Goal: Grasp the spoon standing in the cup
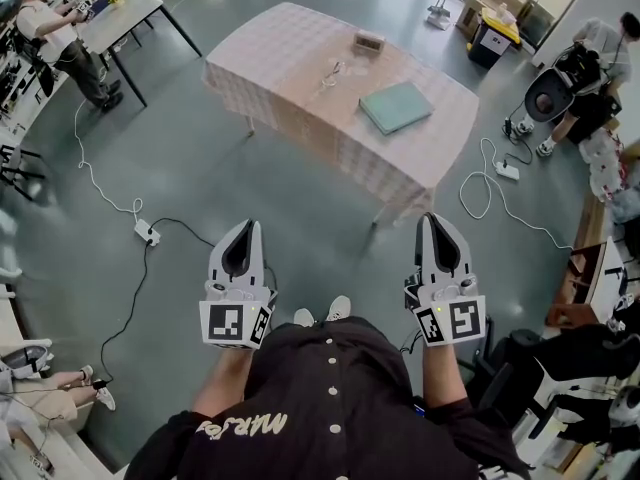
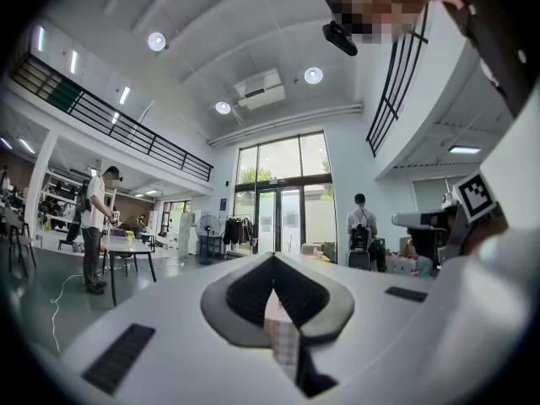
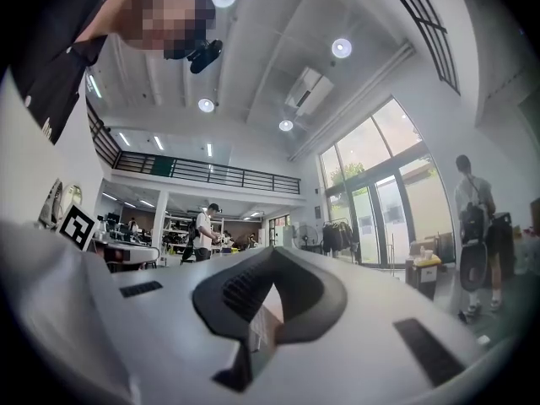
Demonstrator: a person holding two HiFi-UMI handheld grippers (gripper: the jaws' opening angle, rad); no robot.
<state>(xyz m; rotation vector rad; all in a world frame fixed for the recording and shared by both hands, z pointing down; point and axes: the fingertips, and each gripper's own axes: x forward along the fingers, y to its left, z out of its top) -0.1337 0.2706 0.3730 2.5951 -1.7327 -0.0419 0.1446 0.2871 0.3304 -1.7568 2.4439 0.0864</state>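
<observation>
While I stand on the grey floor, the head view shows my left gripper (image 1: 247, 226) and my right gripper (image 1: 432, 218) held out side by side before me. Both point toward the table (image 1: 290, 108) under its checked cloth and are well apart from it. Near the middle of that cloth sits the cup (image 1: 333, 76), small and clear, with a thin sliver rising from it that I take for the spoon (image 1: 338, 66). It is too small for me to be sure. A teal book (image 1: 396, 106) lies to its right, and a small box (image 1: 368, 40) stands near the far edge.

In the left gripper view my jaws meet tip to tip with nothing between them. A strip of checked cloth shows through the slit lower down. Beyond them are glass doors (image 2: 283, 218), with a person wearing a backpack (image 2: 361, 230) in front. Another person (image 2: 94, 226) stands by a side table on the left.

In the right gripper view the jaws are likewise pressed together and empty. Past them, a person (image 3: 205, 230) stands under a railed balcony (image 3: 211, 174).
</observation>
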